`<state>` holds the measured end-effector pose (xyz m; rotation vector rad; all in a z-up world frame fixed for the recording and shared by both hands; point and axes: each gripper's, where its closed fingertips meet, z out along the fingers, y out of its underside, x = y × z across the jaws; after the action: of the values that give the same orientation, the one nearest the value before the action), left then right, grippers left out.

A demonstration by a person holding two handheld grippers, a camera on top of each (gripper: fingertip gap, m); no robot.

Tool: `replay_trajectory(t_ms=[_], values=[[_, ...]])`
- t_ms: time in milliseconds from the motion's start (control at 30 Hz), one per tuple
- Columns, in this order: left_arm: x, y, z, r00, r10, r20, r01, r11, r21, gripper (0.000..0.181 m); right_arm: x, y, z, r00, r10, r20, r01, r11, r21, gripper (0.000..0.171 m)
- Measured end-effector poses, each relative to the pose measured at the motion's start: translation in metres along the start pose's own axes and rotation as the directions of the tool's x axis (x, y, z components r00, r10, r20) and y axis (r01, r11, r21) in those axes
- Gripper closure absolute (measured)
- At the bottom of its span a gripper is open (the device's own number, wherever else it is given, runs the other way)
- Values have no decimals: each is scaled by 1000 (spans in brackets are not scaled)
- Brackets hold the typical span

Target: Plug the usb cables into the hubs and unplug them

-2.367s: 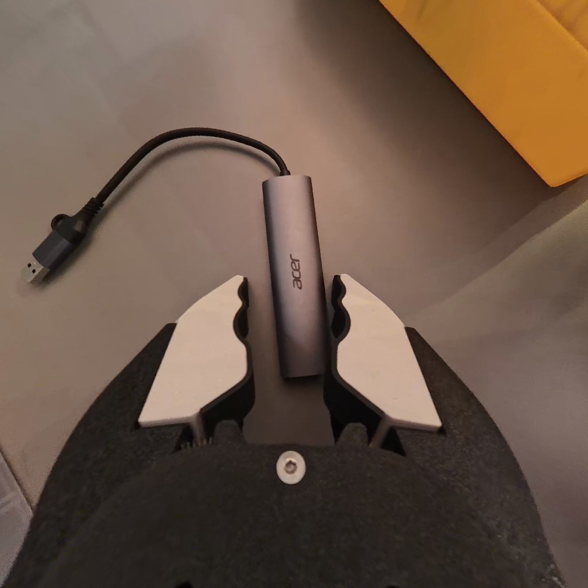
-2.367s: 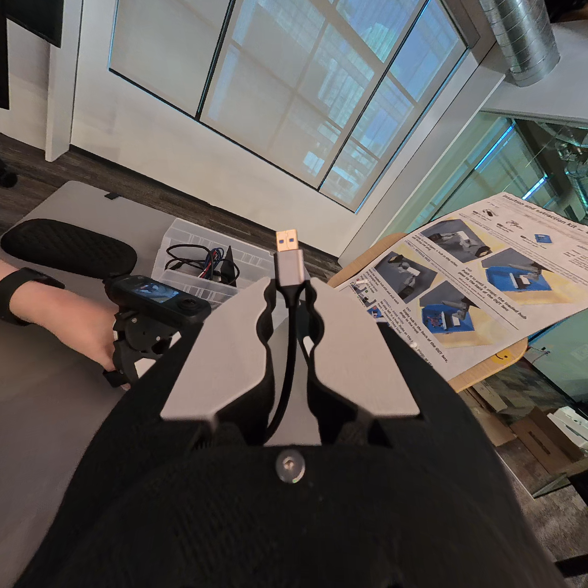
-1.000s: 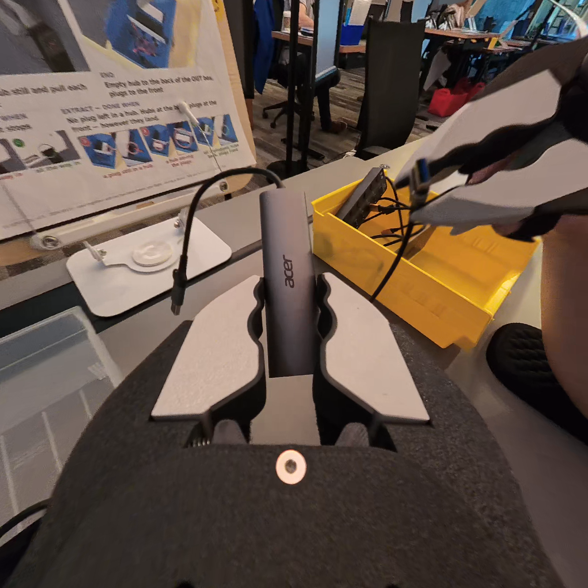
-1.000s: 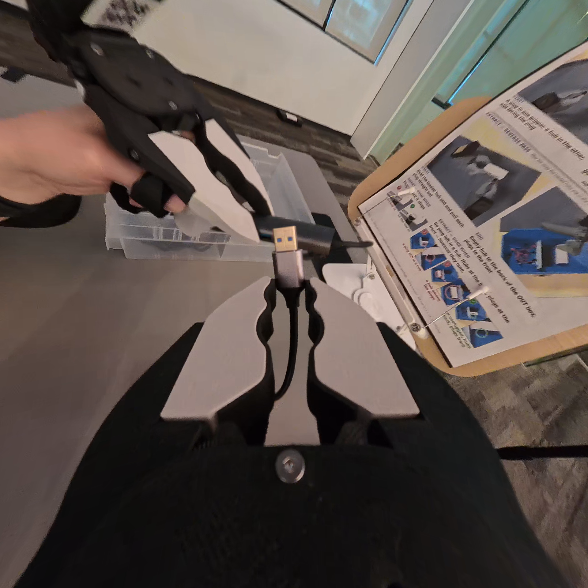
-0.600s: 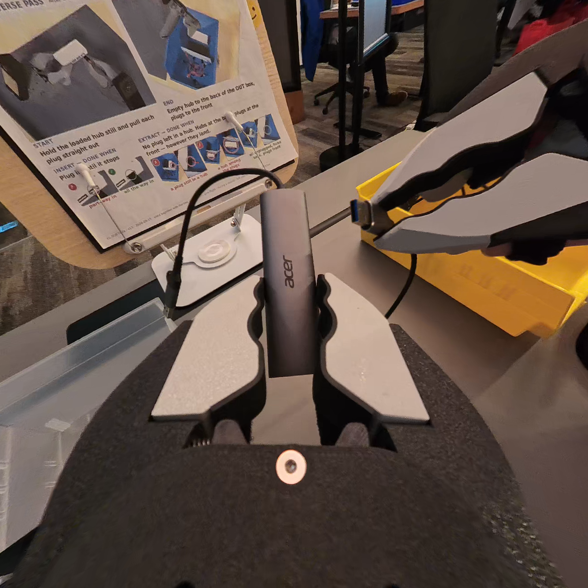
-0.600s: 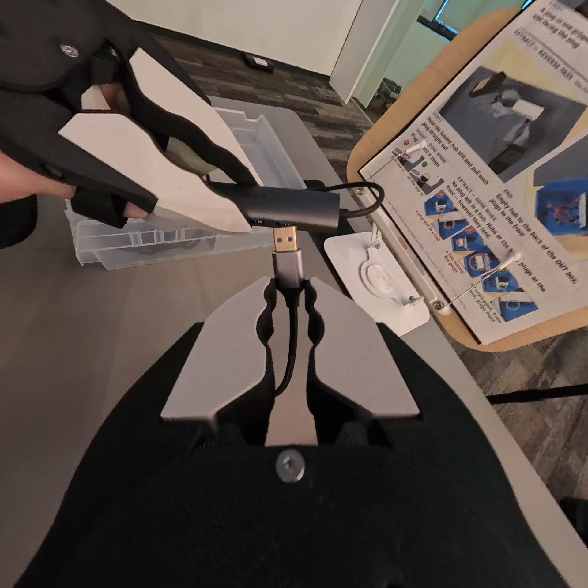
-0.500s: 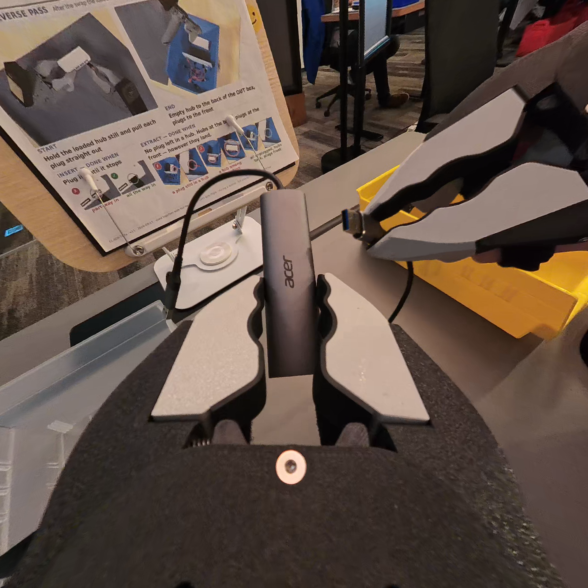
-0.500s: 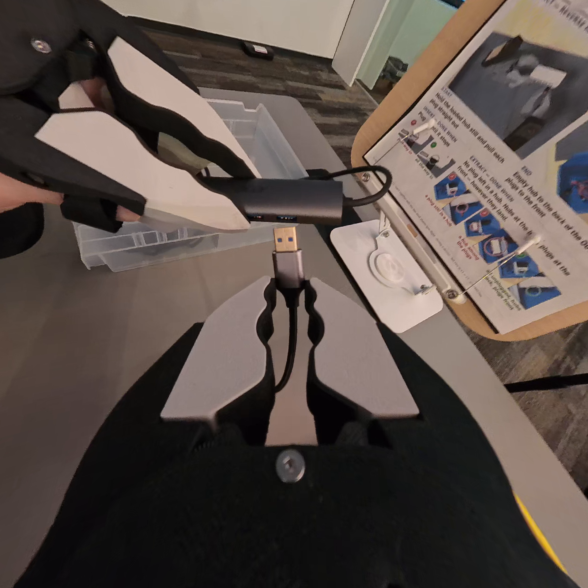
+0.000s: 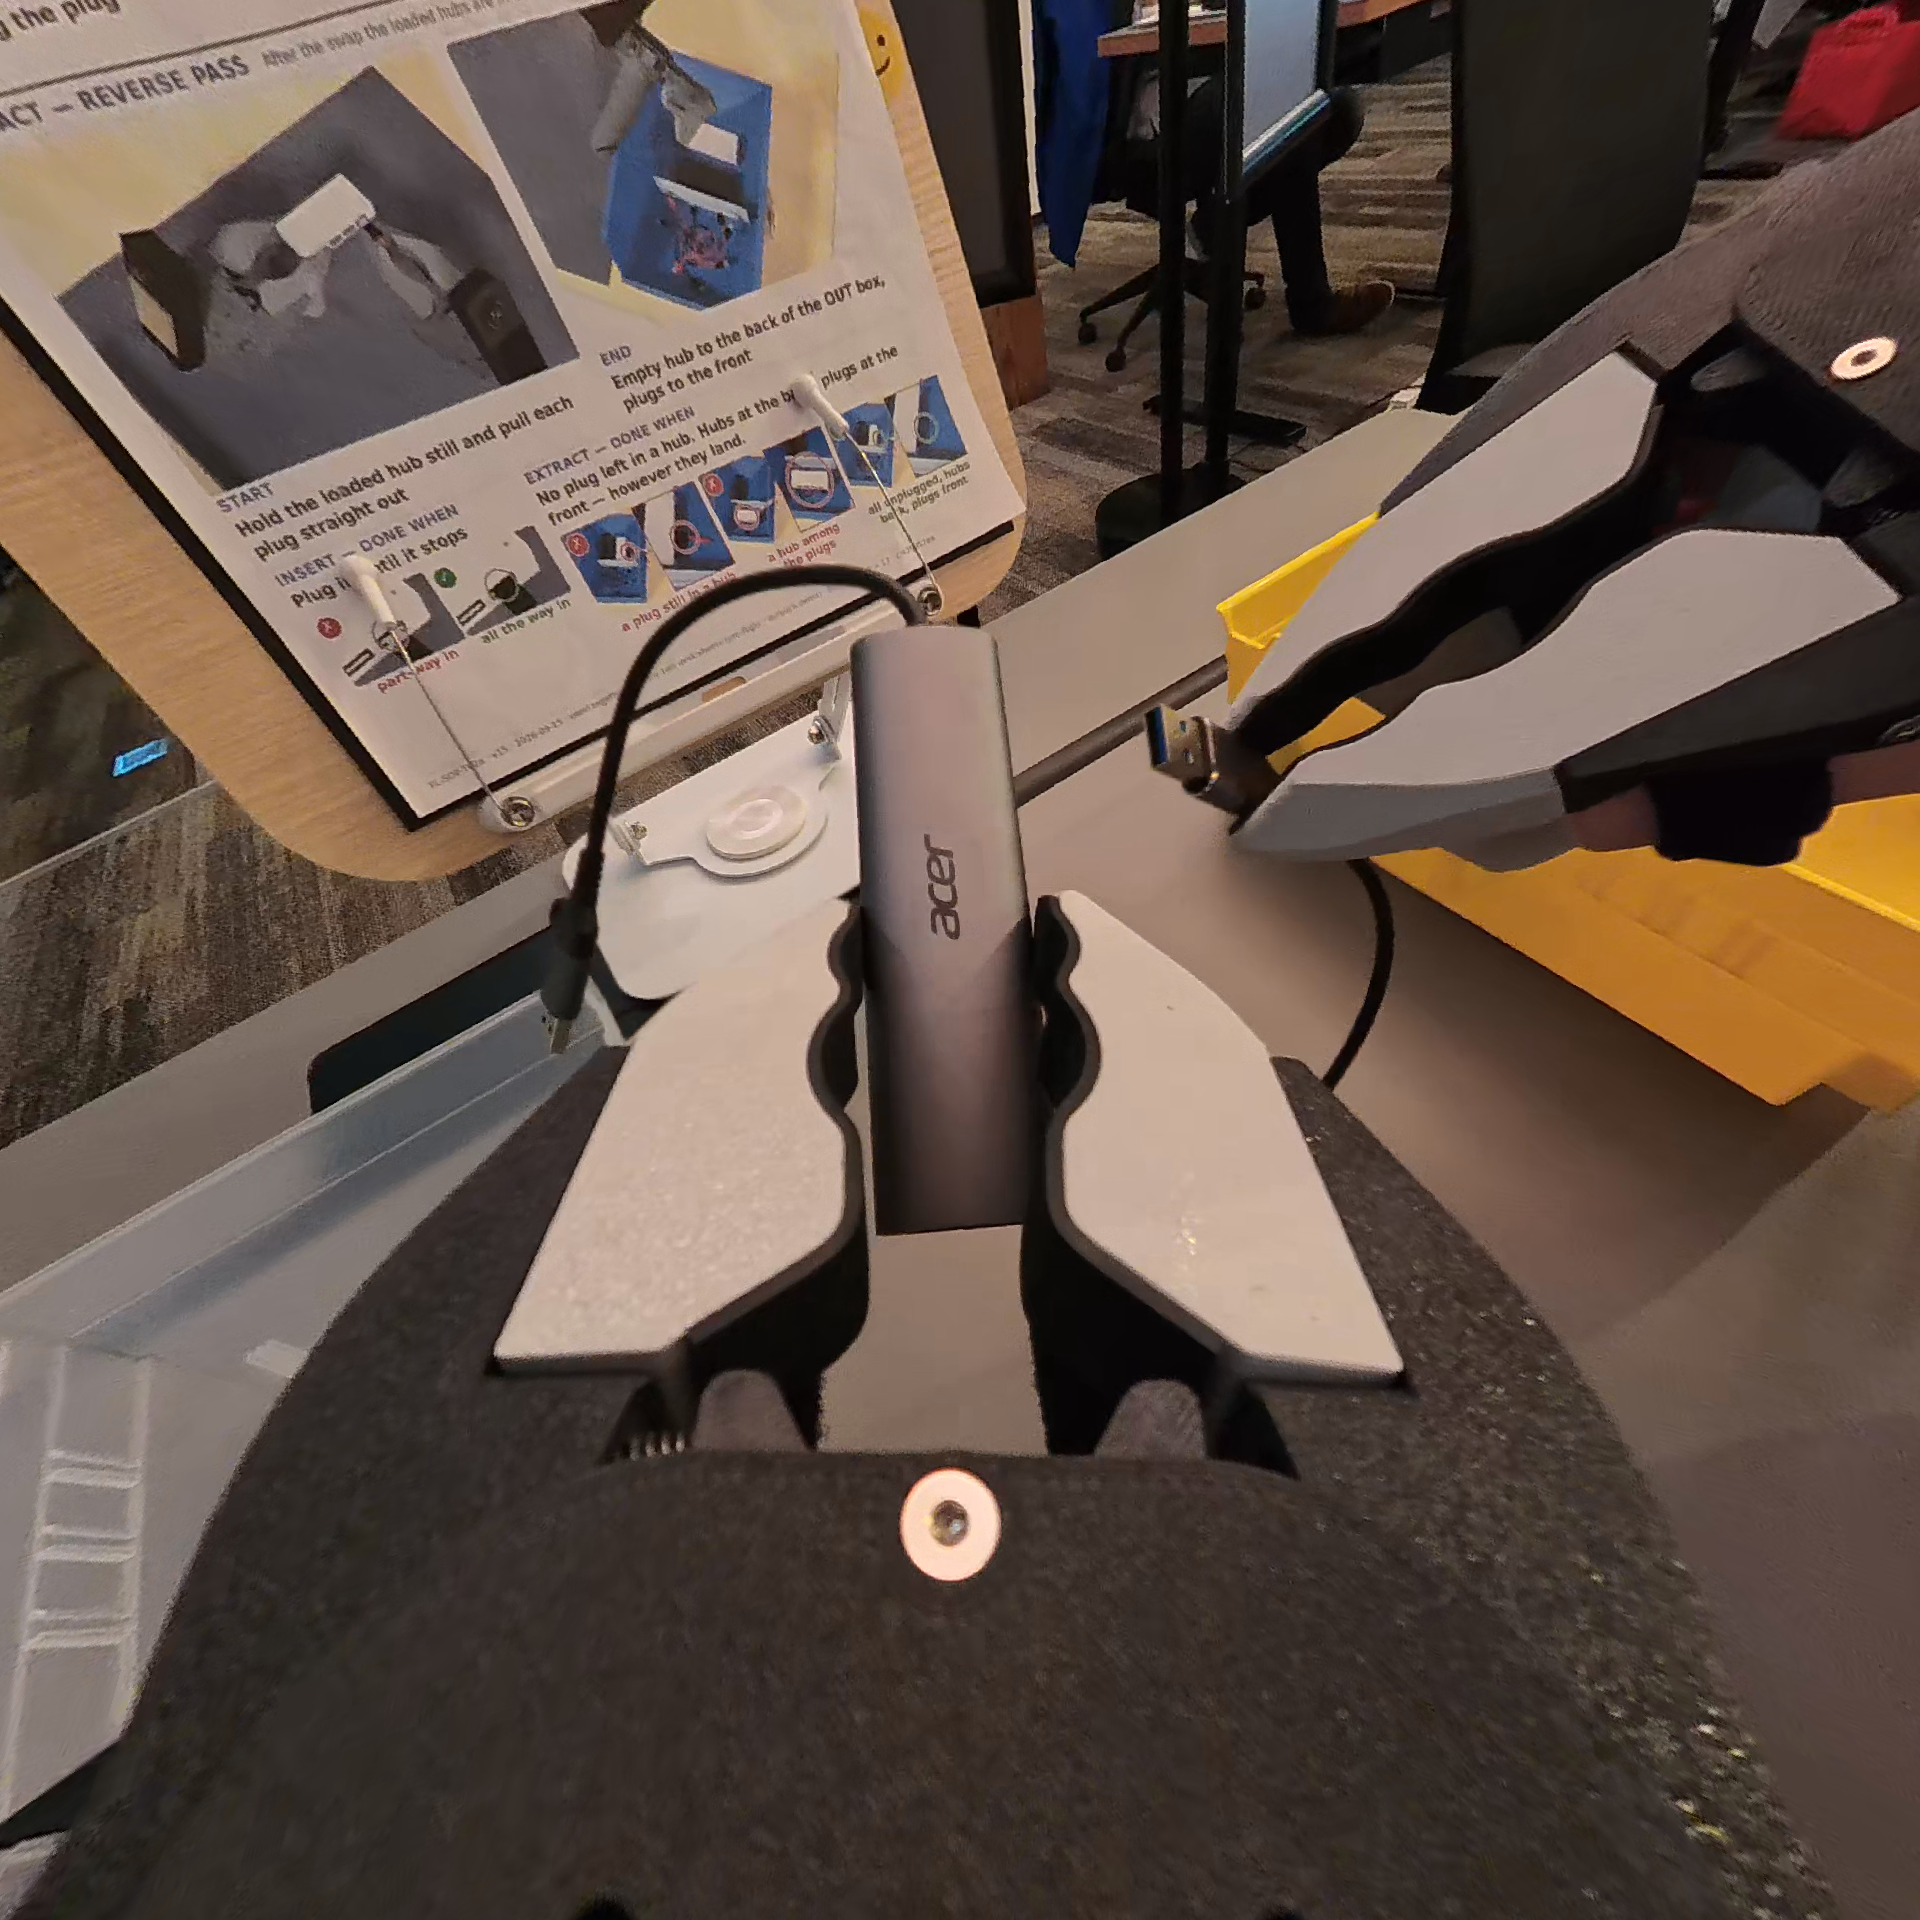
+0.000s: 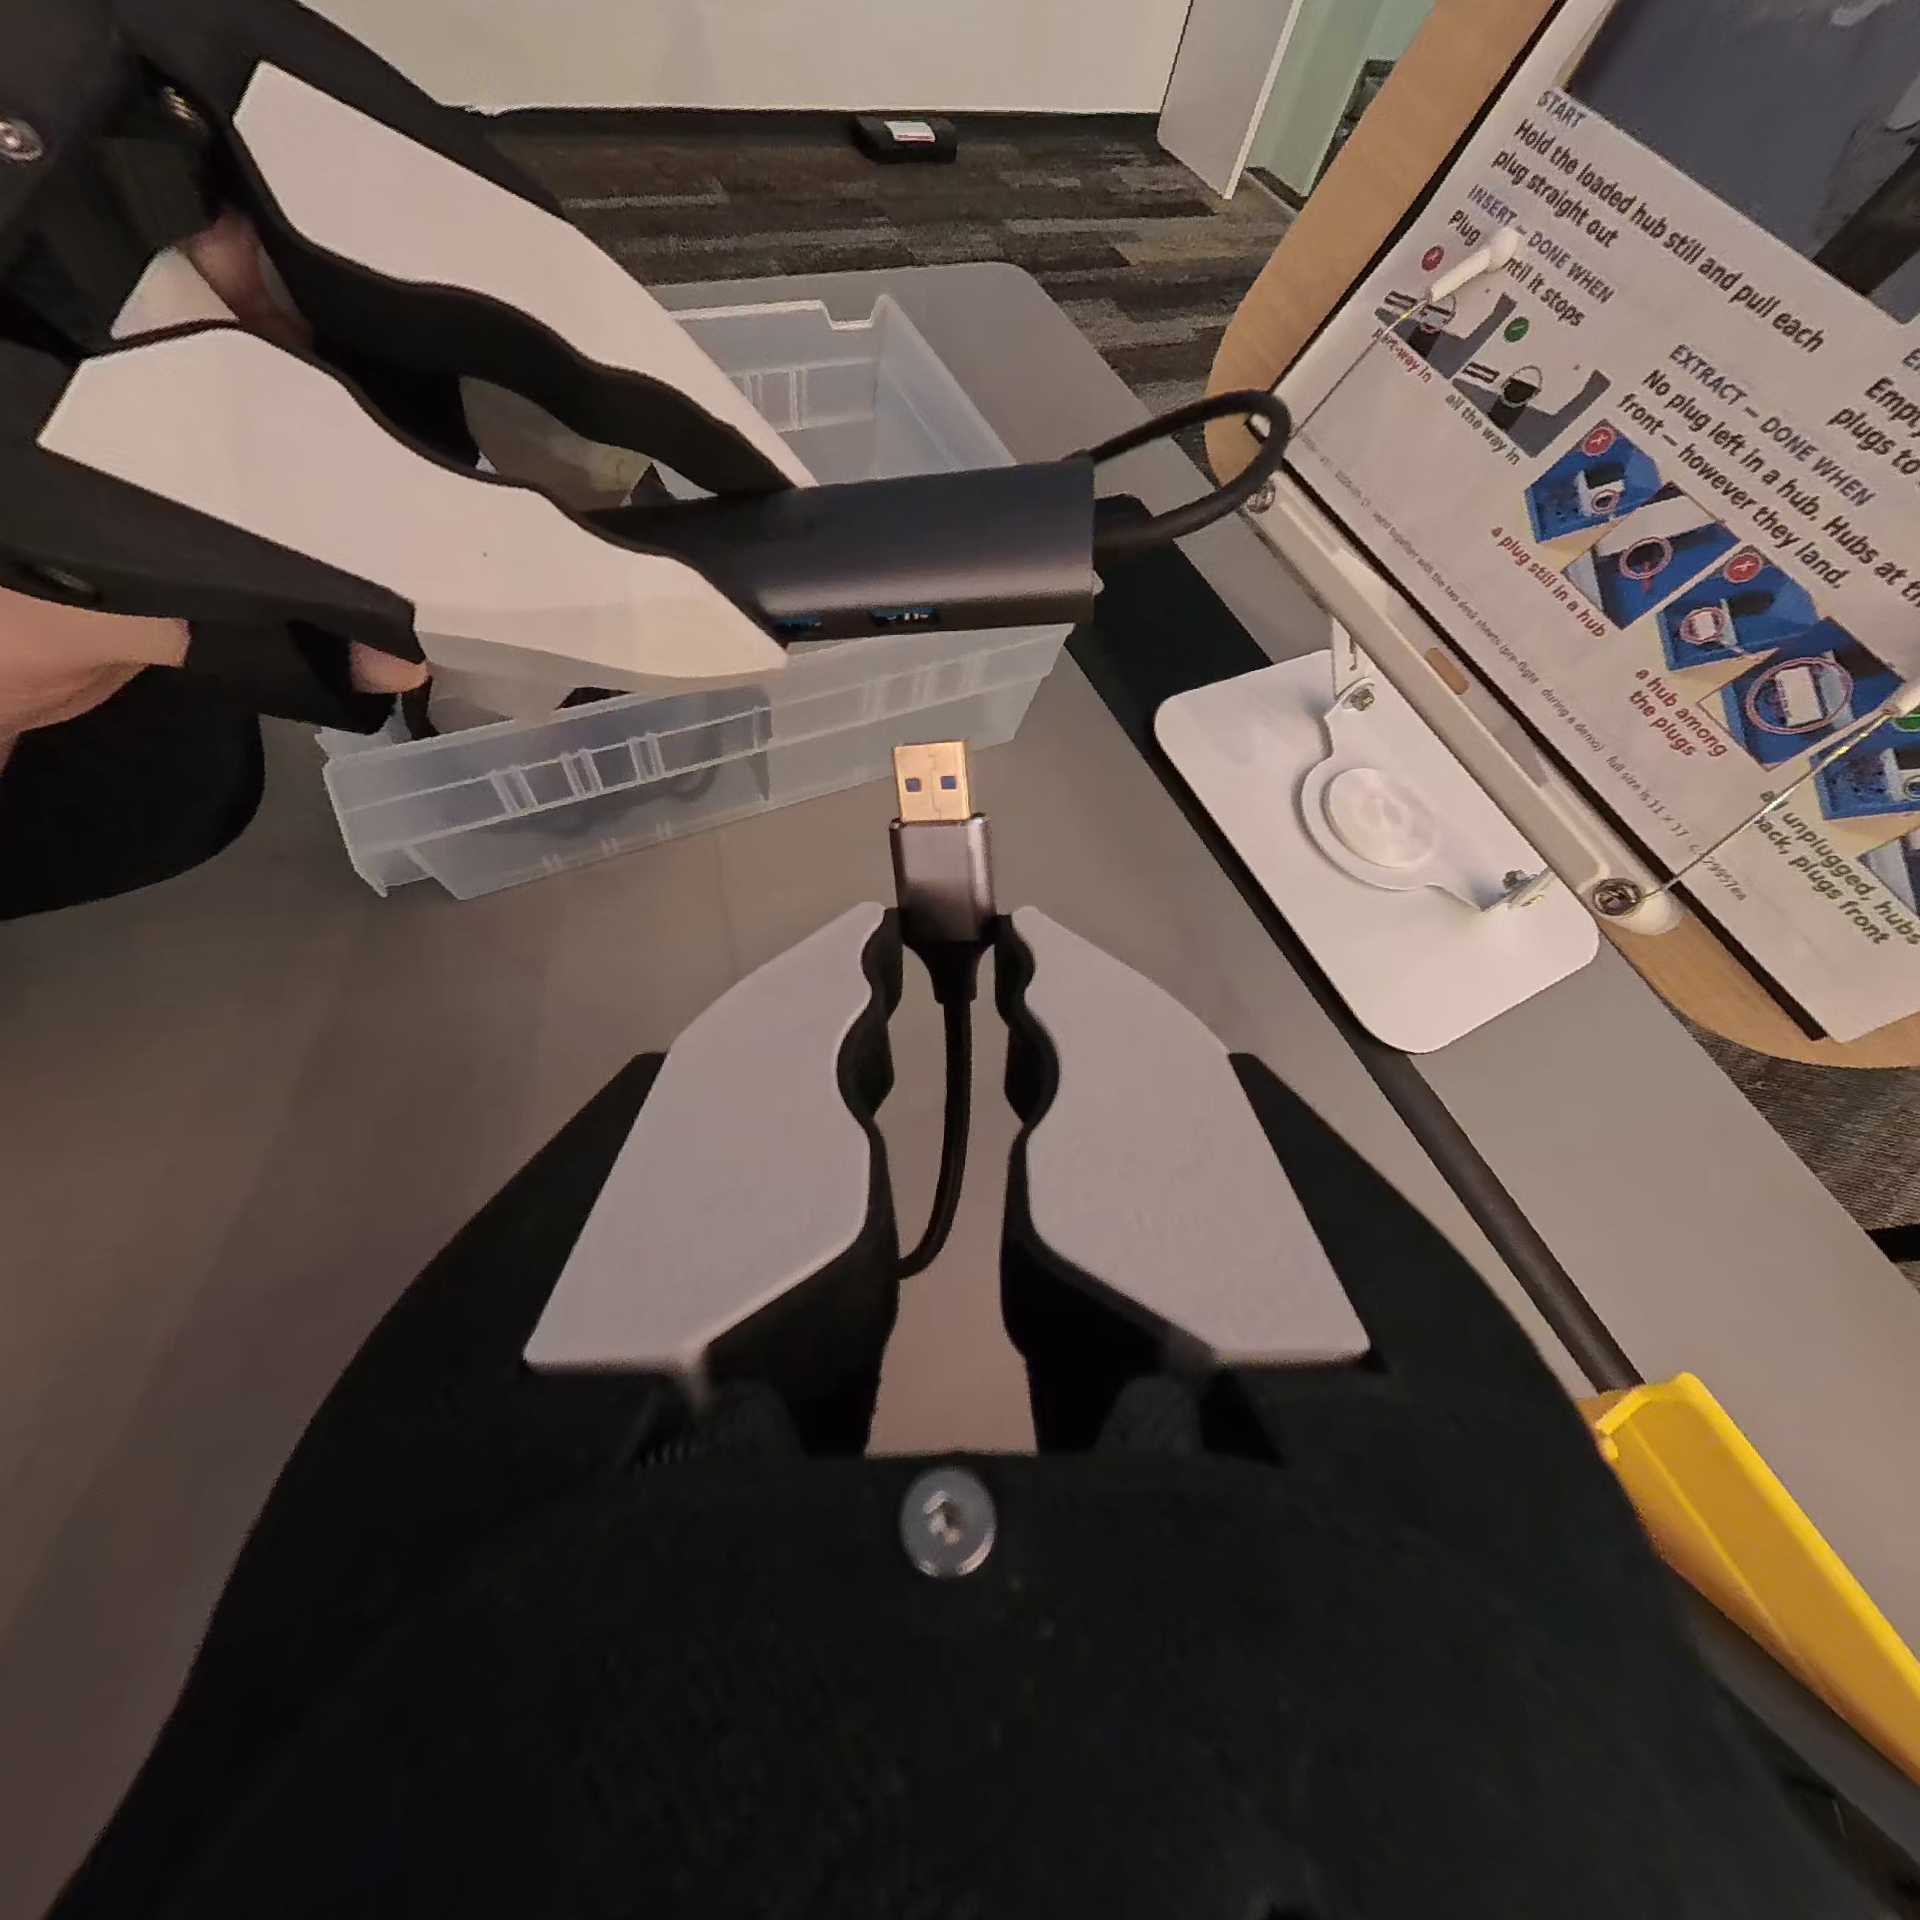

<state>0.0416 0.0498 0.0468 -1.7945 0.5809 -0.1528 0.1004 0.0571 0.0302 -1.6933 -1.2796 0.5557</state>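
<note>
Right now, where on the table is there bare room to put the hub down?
Bare grey table lies in front of the clear bin, left of the white stand base. Another strip runs between the hub and the yellow bin, crossed by the black cable. The far edge by the instruction board is crowded.

Matt metal hub (brushed), glossy yellow plastic bin.

Dark grey hub; gold-tipped plug, perhaps blue inside; yellow bin.
</note>
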Motion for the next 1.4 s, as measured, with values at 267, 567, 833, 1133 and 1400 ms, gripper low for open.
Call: replay_trajectory(t_ms=[267, 567, 833, 1133, 1400], values=[[17, -4, 5, 996, 92, 12, -92, 996, -2, 150, -5, 2, -8, 996, 85, -21, -87, 994, -61, 154], [30, -2, 13, 985, 171, 8, -171, 985, -13, 150, -6, 18, -5, 987, 158, 4, -156, 976, -153, 154], [38, 1, 17, 976, 218, -1, -218, 976, -25, 150, -3, 24, -5, 984, 180, 7, -176, 968, -178, 154], [42, 5, 21, 970, 243, -3, -243, 969, -46, 150, -4, 34, -2, 979, 202, 17, -193, 955, -226, 154], [45, 9, 25, 950, 312, 14, -310, 948, -75, 150, -3, 39, -2, 971, 238, 33, -223, 943, -248, 154]])
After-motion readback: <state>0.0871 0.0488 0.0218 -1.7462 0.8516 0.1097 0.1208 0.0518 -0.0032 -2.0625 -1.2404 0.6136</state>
